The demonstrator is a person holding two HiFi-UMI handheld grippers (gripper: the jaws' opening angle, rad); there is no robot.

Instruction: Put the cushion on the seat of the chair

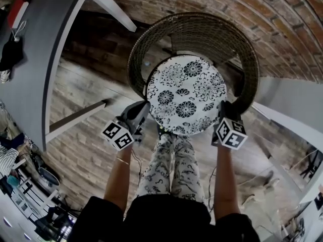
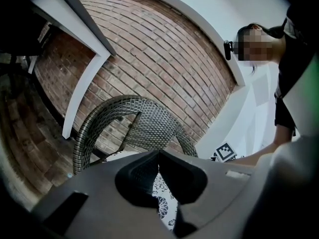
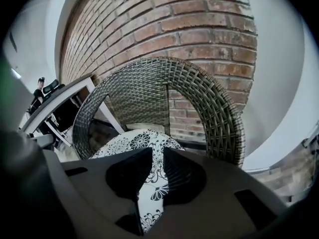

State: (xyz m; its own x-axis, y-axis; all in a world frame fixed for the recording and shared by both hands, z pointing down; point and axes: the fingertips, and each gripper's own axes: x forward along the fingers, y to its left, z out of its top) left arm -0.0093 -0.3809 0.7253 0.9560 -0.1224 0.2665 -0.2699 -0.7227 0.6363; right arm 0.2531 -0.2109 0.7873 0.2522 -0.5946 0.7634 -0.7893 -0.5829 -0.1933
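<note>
A round white cushion (image 1: 186,95) with black flower print hangs between my two grippers, over the front of a round dark wicker chair (image 1: 202,29). My left gripper (image 1: 144,110) is shut on the cushion's left edge. In the left gripper view the jaws (image 2: 158,156) meet at their tips, with the cushion (image 2: 164,203) showing below them and the chair (image 2: 149,118) behind. At the cushion's right edge, my right gripper (image 1: 224,110) holds it. In the right gripper view the cushion (image 3: 134,141) fills the narrow gap between the jaws (image 3: 158,156), with the chair back (image 3: 209,93) beyond.
A grey table (image 1: 35,59) with white legs (image 1: 108,4) stands to the left of the chair. A brick wall (image 1: 282,24) runs behind the chair. The floor is wood planks. The person's patterned trouser legs (image 1: 171,170) stand right at the chair's front.
</note>
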